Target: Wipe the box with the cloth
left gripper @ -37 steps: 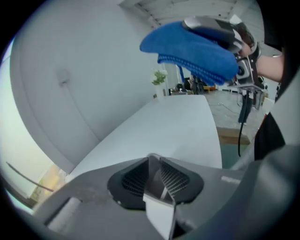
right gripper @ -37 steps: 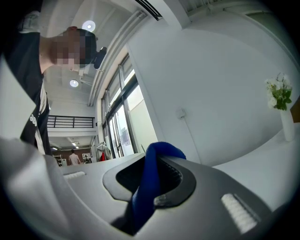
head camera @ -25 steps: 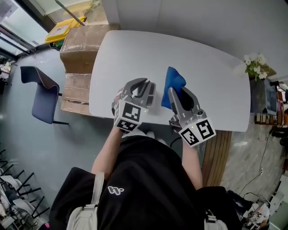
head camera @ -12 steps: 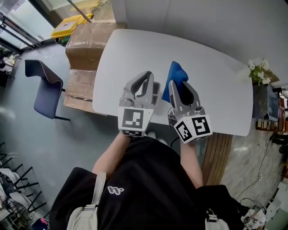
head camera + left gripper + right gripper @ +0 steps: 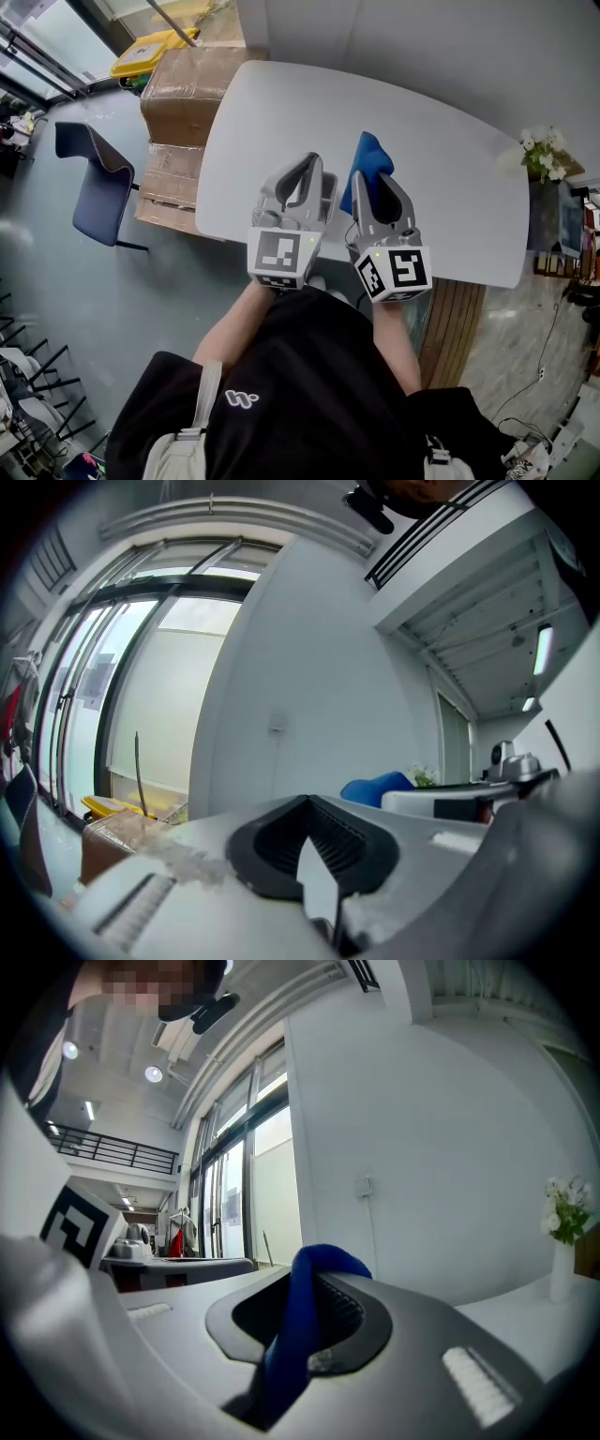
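Head view: I hold both tongs raised over the table's (image 5: 441,122) near edge, tips pointing away from me.

Left gripper view: the left tongs (image 5: 314,841) are narrow on a thin white piece, which I judge to be the box (image 5: 319,892).

Right gripper view: the right tongs (image 5: 317,1309) clamp the blue cloth (image 5: 292,1344). Wiping has not begun; the next move is to bring cloth onto box.
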`<state>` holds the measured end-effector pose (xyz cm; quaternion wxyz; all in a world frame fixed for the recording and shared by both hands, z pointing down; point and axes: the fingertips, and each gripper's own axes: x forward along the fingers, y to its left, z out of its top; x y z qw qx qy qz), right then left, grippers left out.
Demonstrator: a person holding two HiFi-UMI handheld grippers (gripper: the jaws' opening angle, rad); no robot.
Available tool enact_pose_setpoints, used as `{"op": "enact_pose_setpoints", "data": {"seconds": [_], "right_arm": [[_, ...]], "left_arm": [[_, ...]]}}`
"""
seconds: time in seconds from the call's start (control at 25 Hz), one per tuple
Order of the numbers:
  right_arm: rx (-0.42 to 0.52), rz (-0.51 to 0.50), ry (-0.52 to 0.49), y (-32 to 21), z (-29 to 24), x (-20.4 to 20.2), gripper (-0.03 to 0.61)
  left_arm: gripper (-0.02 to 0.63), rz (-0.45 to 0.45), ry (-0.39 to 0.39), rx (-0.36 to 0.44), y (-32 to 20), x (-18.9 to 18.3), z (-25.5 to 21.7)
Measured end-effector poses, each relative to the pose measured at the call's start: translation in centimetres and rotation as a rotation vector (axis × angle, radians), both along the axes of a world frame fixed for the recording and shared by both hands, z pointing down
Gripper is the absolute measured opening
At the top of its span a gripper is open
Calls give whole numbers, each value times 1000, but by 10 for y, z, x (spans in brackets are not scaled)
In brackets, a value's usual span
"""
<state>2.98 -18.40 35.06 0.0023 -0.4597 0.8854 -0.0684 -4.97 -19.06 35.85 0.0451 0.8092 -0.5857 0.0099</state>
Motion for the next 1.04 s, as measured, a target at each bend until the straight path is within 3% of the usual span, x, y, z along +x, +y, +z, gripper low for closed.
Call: {"op": "enact_pose_setpoints", "data": {"seconds": [1.04], "right_arm": [[14, 28, 32, -2, 1, 4, 51]], "left_arm": [[0, 27, 22, -3, 0, 5, 3]]}}
